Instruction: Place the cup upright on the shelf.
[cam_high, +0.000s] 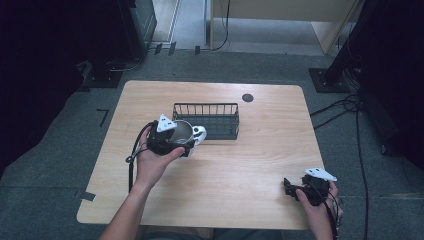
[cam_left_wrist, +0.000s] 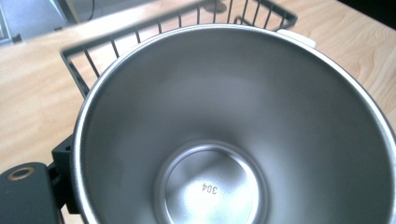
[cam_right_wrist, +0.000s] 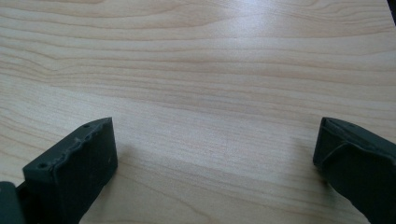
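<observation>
The pale wooden table (cam_high: 240, 165) carries a black wire basket (cam_high: 212, 120) at upper centre. Left of centre, the left gripper (cam_high: 182, 142) grips the shiny steel cup (cam_high: 183, 131) by its rim, just beside the basket's left end. This looks like carrying; next would be lifting it over the rim. The right gripper (cam_high: 292, 189), lower right, rests with jaws wide apart, holding nothing.

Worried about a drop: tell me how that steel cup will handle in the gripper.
The steel cup looks rigid, so it likely won't deform. Its polished wall may slip in the left gripper. Empty and thin-walled, it is probably light beside the wire basket.
</observation>
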